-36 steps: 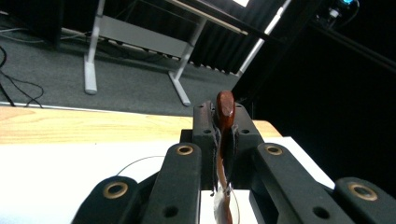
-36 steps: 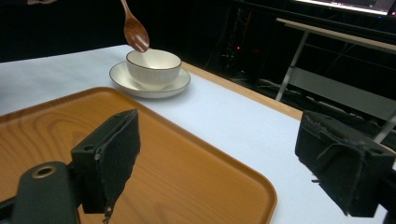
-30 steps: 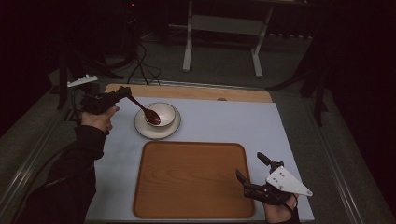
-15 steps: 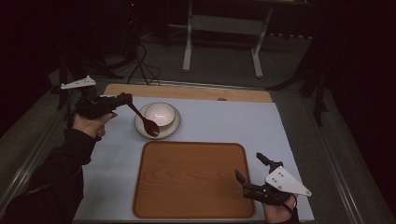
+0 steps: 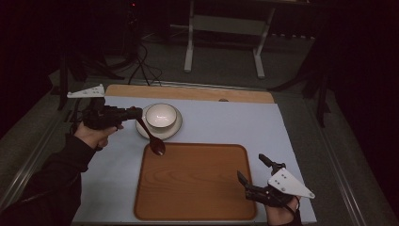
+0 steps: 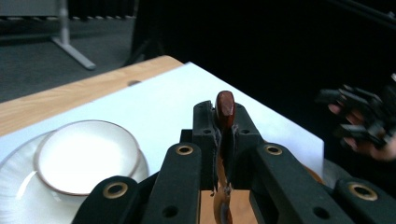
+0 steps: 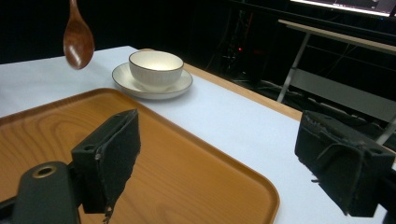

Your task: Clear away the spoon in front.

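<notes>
From the high view we see a desk [image 5: 226, 125] covered by a pale sheet, with a bare wooden strip along its far edge and a wooden tray [image 5: 195, 181] lying near the near edge. The left gripper [image 5: 134, 113] is held by a hand [image 5: 94, 135] at the desk's left edge, and its jaws are pinched on the handle of a dark wooden spoon [image 5: 151, 137], which slants down so that its bowl hangs over the tray's far left corner. Just beside it, toward the far edge, a cream bowl [image 5: 161, 117] sits on a white saucer [image 5: 141, 130]. The right gripper [image 5: 254, 170] rests by the near right corner of the desk, just off the tray's right edge, its jaws spread with nothing between them. In the left gripper view we look along the left gripper [image 6: 226, 128] and find the spoon [image 6: 224, 105] handle clamped between its pads, the reddish handle end sticking up above them; the bowl [image 6: 86, 156] and saucer [image 6: 14, 186] lie to the left, and the other gripper [image 6: 359, 116] shows blurred at the right. In the right gripper view the right gripper [image 7: 233, 163] has its jaws wide apart above the tray [image 7: 187, 172], while the spoon [image 7: 78, 39] hangs in the air at upper left, clear of the tray, near the bowl [image 7: 155, 69] on its saucer [image 7: 180, 86].
</notes>
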{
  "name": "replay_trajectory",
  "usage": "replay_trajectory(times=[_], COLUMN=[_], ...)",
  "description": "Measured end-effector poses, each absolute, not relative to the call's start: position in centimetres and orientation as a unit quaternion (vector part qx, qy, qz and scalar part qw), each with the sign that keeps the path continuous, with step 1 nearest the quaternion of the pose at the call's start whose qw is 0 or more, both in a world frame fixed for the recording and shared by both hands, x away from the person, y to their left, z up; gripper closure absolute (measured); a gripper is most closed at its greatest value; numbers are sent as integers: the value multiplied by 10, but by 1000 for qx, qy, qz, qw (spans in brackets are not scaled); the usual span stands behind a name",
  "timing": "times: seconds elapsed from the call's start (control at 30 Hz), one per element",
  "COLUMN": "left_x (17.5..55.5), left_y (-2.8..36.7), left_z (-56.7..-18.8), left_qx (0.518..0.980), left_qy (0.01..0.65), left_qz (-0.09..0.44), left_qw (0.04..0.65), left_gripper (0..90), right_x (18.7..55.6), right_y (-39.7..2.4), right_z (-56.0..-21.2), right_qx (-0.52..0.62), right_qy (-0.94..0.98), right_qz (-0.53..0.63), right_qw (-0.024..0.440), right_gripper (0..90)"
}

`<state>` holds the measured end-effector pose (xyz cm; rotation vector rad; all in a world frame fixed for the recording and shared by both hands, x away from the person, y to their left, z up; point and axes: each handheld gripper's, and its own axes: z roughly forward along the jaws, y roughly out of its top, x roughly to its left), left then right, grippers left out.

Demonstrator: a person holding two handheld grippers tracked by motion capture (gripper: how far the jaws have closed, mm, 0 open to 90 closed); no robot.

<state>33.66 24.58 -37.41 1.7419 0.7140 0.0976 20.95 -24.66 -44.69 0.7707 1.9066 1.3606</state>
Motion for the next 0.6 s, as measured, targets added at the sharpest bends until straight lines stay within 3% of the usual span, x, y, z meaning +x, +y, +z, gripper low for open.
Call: replay_trajectory(times=[0.6], left_x=[315], left_y=[203], left_z=[-397], left_qx=[817], left_qy=[189], left_qz=[-42], left_qw=[543], left_gripper=[843], right_x=[210], right_y=[-246], right_z=[-447], right_qx=[295], right_qy=[732], right_qz=[517], right_qw=[332], right_gripper=[141])
